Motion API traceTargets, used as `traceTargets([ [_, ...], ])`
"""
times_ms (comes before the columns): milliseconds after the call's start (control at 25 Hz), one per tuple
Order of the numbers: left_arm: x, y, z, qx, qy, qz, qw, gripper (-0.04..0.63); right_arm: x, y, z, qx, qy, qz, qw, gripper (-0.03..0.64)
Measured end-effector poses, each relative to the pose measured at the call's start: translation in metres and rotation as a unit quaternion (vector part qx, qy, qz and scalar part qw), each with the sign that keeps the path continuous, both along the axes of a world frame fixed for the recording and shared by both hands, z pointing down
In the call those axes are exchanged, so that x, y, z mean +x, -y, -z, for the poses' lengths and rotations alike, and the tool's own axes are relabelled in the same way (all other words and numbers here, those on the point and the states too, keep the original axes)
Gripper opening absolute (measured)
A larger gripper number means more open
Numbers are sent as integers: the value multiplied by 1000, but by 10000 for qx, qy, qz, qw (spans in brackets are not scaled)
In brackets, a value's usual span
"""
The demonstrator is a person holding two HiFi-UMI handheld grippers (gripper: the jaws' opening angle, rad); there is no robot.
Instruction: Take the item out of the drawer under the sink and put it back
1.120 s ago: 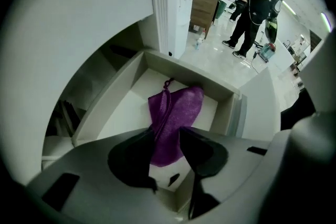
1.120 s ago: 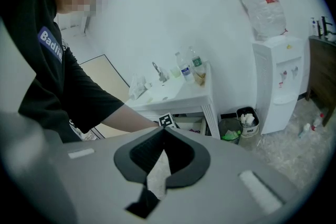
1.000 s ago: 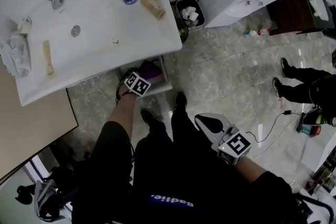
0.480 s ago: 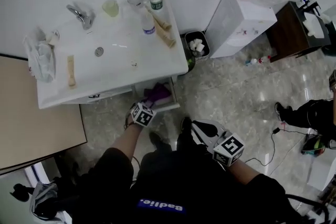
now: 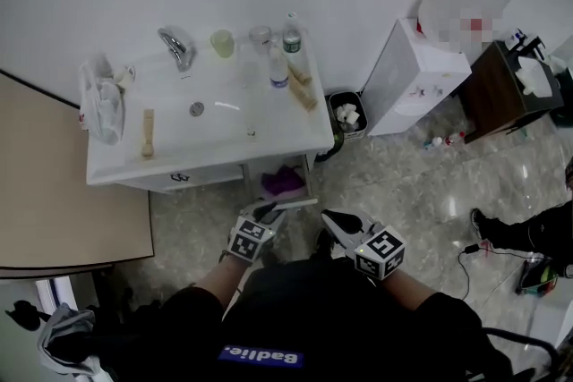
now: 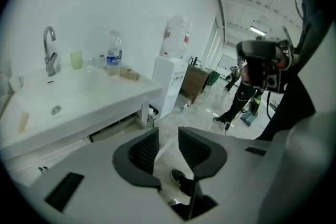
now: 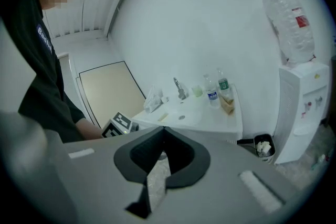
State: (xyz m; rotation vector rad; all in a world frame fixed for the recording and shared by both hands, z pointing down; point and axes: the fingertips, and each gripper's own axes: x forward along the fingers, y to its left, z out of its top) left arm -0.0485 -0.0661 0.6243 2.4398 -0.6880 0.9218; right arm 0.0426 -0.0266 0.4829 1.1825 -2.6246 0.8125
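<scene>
Under the white sink counter (image 5: 206, 158) the drawer (image 5: 288, 202) stands pulled out, and a purple item (image 5: 285, 182) lies inside it. My left gripper (image 5: 269, 212) hovers just in front of the drawer's front edge; its jaws are closing with nothing between them. In the left gripper view the left gripper (image 6: 168, 135) shows only floor through its gap, with the drawer slot (image 6: 114, 129) ahead. My right gripper (image 5: 331, 219) hangs beside it to the right, shut and empty; in the right gripper view the right gripper (image 7: 163, 132) has its tips touching.
On the sink top stand a faucet (image 5: 177, 46), a cup (image 5: 222, 43), bottles (image 5: 290, 36), a wooden brush (image 5: 148, 132) and a plastic bag (image 5: 101, 109). A bin (image 5: 346, 118) and a water dispenser (image 5: 419, 76) stand to the right. A beige panel (image 5: 54, 192) is at left.
My left gripper has drawn back out from the drawer toward my body. The right gripper has come up beside it. The head view has lifted and now shows more wall.
</scene>
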Motion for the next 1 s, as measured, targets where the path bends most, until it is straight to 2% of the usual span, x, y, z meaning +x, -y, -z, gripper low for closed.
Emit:
traceTargets([
  [240,6,-14,82,402,-752,-84,9963,84,-21,1,6,51,-192,243,9995,2],
  [480,1,-25,157,808,-1476,-18,9857,35,-52,-1,35,655,-613,732,9933,2],
  [760,-8,-30,226,1287,-2018,21,9709,6,-78,8,92,1289,-422,990,9858,2],
  [920,-14,-29,252,1431,-2411,224,9596,5,-85,4,103,1345,-198,1017,9855,2],
  [1000,-14,-33,254,1439,-2483,285,9575,5,-86,0,102,1349,-158,1056,9851,2],
])
